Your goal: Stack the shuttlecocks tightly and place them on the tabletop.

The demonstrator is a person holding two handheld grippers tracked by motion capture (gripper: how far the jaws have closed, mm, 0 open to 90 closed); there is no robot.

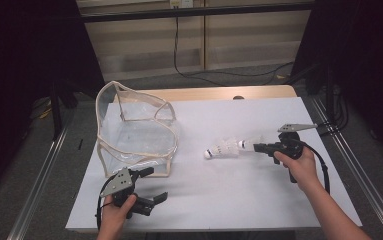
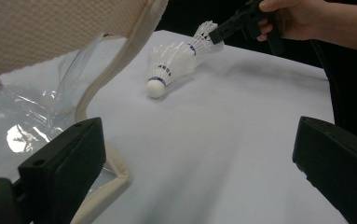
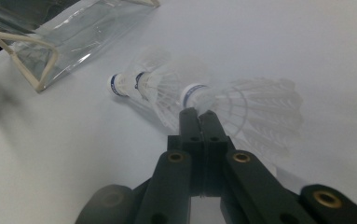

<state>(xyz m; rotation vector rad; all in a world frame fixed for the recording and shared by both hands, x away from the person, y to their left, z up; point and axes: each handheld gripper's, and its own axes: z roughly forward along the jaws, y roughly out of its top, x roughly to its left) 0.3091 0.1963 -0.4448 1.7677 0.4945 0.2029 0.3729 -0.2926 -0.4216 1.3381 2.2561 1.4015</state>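
Right gripper point(image 1: 257, 147) pinches the tail of the nested shuttlecocks point(image 1: 223, 148) mid-table right of the clear bag point(image 1: 134, 131), left gripper point(image 1: 151, 185) wide open, idle; thin feather grip could slip or unstack them.

We had a white bench point(image 1: 239, 195) in front of us, with a strip of bare wood point(image 1: 204, 93) showing along its far edge. Grey floor point(image 1: 64, 165) lay all around it. A metal rail point(image 1: 36, 180) ran down the left side and another rail point(image 1: 361, 180) down the right. Beyond the bench, a black cable point(image 1: 219, 76) looped across the floor and climbed the pale wall panels point(image 1: 139, 45). Dark curtains point(image 1: 24, 45) hung on both sides.
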